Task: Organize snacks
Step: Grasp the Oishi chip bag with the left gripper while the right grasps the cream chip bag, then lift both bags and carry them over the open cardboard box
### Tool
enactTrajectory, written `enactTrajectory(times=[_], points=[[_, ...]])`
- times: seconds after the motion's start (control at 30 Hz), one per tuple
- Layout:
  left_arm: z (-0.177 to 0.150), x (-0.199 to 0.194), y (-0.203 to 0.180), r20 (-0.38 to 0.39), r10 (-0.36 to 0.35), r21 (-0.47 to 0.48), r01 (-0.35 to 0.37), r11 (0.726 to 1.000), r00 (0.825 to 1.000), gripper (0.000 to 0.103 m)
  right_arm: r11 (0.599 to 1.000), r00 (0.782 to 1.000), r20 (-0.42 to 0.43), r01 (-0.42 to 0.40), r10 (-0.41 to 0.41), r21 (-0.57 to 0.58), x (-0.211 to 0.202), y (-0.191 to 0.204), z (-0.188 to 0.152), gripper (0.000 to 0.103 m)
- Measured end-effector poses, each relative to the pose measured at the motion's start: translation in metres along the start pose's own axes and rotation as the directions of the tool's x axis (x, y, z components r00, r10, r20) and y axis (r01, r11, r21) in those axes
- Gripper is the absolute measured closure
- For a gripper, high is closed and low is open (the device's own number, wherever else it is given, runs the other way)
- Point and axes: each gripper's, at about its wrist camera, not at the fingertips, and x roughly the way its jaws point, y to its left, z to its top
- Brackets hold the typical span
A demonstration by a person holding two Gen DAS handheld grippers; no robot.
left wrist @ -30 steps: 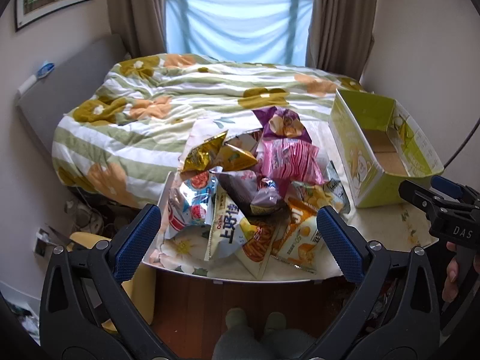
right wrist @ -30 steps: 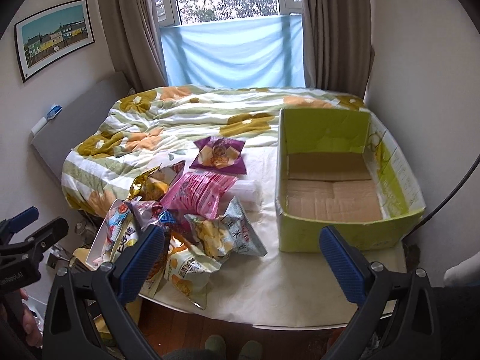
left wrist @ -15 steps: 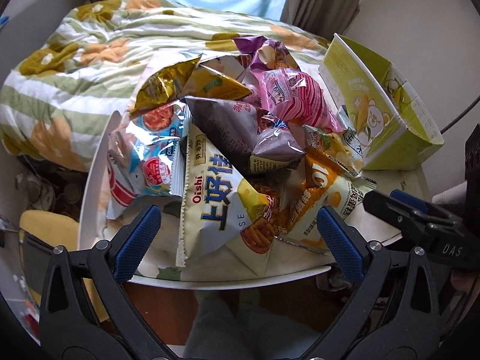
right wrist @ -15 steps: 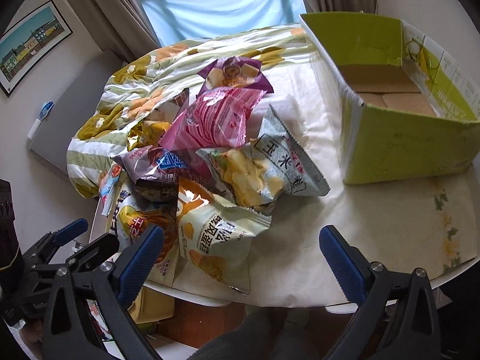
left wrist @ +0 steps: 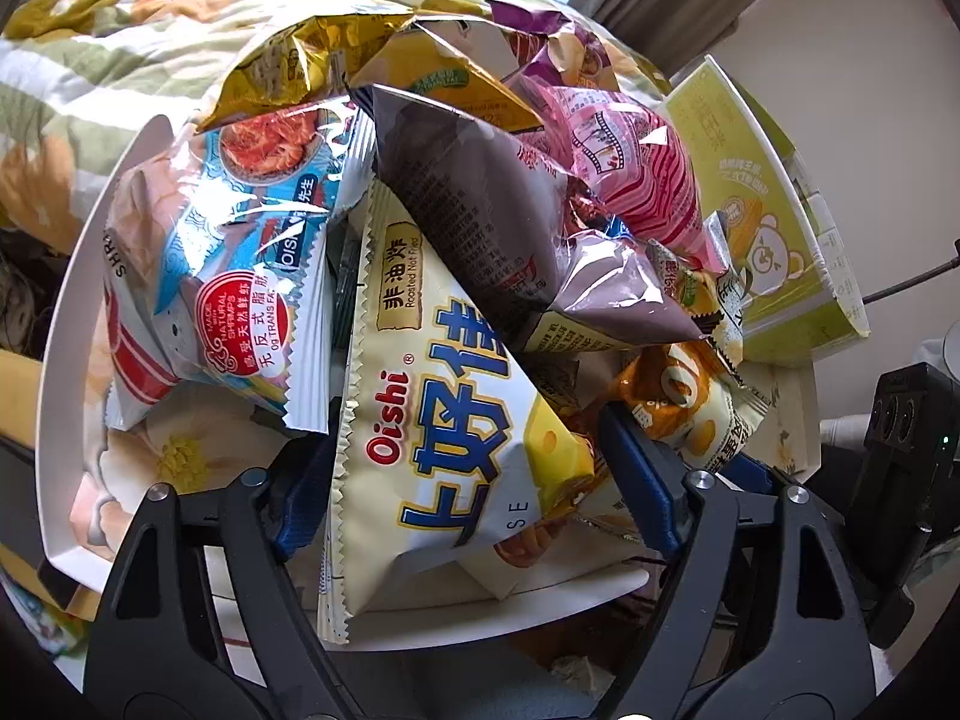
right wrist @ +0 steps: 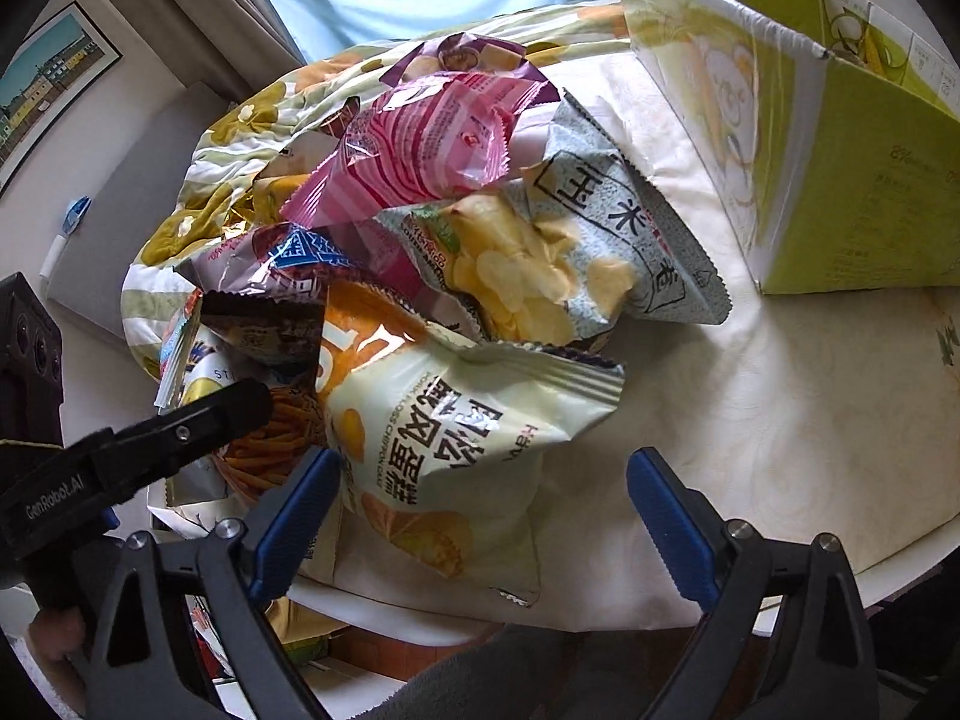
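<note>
Okay, status: snack pile sits on the left half of the table (right wrist: 810, 420), box (right wrist: 840, 180) on the right side, well apart from the pile's near edge. In the right view only the box's outer walls show, so I can't tell what's inside.

Left gripper (left wrist: 471, 480): pointed steeply down at the near end of the pile. Jaws have just been closing, and the Oishi bag (left wrist: 432, 420) is between them. The left pad is tucked against or under the bag's serrated left edge. The right pad is against its right edge by the cheese print. It looks like contact on both sides, so I'm calling it clamped on that bag. The bag still lies flat on the pile and isn't visibly crushed.

Right gripper (right wrist: 480, 510): also angled down, just beside the left one. Jaws have just been closing a little and stand wide apart. The pale green bag (right wrist: 456, 438) is between them. The left pad is near the bag's left edge. The right pad is clear of the bag, over bare tablecloth. No grip.

Pile layout:
- brown bag (left wrist: 480, 204) lies across the top of the Oishi bag
- shrimp bag (left wrist: 240, 252) is just left of it, overlapping its edge
- orange bag (left wrist: 678, 390) sits under the left gripper's right pad
- pink bag (right wrist: 420, 150) is at the far side, partly over the grey-blue chip bag (right wrist: 570, 252)
- the chip bag's corner points toward the box without touching it
- gold bag (left wrist: 288, 66) is at the far left, next to the quilt (left wrist: 90, 60)
</note>
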Motion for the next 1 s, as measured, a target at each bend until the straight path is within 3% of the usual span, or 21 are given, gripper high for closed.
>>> enactTrajectory(times=[0.07,0.17,0.27,0.37,0.67,1.0], points=[[-0.001,0.002,0.001,-0.006,-0.005,-0.005,0.005,1.000,1.000,0.029,1.000,1.000,-0.006,-0.009,0.009,-0.009,0.004,0.003,0.001,0.011],[-0.002,-0.001,0.000,-0.007,0.011,0.000,-0.011,1.000,1.000,0.041,0.999,0.999,-0.015,-0.029,0.029,-0.021,0.007,0.004,0.001,0.017],[-0.007,-0.004,0.002,-0.004,0.017,0.002,-0.017,1.000,1.000,0.041,0.997,0.997,-0.032,-0.066,0.065,-0.032,0.008,0.005,0.002,0.034],[-0.009,-0.009,0.003,0.007,0.028,0.004,-0.028,1.000,1.000,0.041,0.997,0.997,-0.032,-0.066,0.064,-0.047,0.006,0.006,0.001,0.041],[-0.009,-0.042,-0.009,0.067,0.039,0.035,-0.042,0.999,0.997,0.042,0.997,0.999,0.008,-0.053,0.054,-0.059,-0.019,0.011,0.002,0.044],[0.005,-0.090,-0.045,0.146,-0.022,0.140,0.002,0.990,0.989,0.042,0.999,0.992,0.121,-0.021,0.027,-0.047,-0.078,0.013,0.019,0.044]])
